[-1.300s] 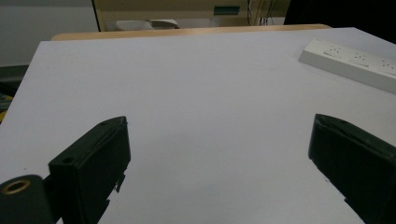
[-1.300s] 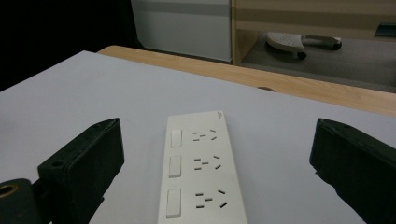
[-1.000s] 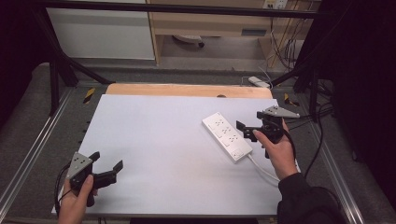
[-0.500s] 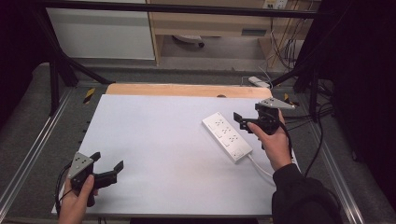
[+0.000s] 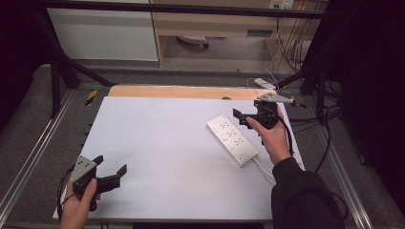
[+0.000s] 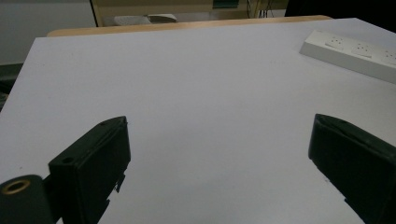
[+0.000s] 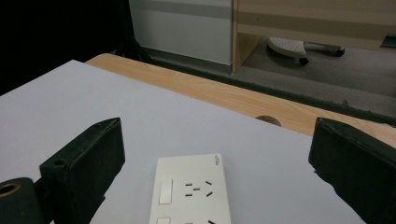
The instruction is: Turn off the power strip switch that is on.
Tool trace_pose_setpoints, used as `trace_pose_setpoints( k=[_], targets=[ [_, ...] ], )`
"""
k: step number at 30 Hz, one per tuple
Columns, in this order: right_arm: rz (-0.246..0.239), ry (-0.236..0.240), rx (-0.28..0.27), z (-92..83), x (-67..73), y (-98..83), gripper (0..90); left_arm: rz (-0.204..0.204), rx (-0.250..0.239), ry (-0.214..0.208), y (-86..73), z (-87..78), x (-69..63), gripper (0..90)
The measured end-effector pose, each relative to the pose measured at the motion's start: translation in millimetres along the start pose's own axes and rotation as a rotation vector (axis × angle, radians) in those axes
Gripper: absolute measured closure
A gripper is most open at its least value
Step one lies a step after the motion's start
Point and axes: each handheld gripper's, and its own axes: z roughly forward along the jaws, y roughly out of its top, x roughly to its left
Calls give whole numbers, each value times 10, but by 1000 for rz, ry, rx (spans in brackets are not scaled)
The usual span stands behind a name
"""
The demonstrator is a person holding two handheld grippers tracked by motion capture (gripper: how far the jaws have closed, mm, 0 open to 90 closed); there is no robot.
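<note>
White sheeting covers the table (image 5: 157, 143), with a strip of bare wood (image 5: 181, 92) along its far edge and a grey floor and pale cabinet fronts beyond. On the right half of the sheet lies a white power strip (image 5: 232, 139), flat, sockets upward, set at a slant so that its switch end points toward the far edge; its white cord (image 5: 264, 168) leaves the near end and runs off toward the person's right sleeve. The right gripper (image 5: 244, 119) is held in the air just above the far end of the strip, jaws spread wide and holding nothing; in the right gripper view the strip's switch and first socket lie between and below the two black jaws. The left gripper (image 5: 111, 171) rests low at the near left corner of the table, well apart from the strip, its jaws likewise wide apart and empty; in the left gripper view the strip appears at the upper right. The strip is judged to be a rigid, fairly light plastic bar with smooth, somewhat slippery sides; the trailing cord may drag on it. A hold across its narrow width, jaws on the two long side walls near one end, appears the most secure.
</note>
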Motion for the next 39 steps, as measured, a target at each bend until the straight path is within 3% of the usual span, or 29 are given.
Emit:
trace_pose_setpoints(
  k=[15,29,39],
  targets=[
    [12,1,30,340,5,-7,54,2,4,-3,-3,9,5,54],
    [38,-15,28,497,-17,-37,89,4,8,-3,-4,13,3,54],
    [19,-19,22,623,37,-55,218,8,10,-7,-5,14,3,54]
  ],
)
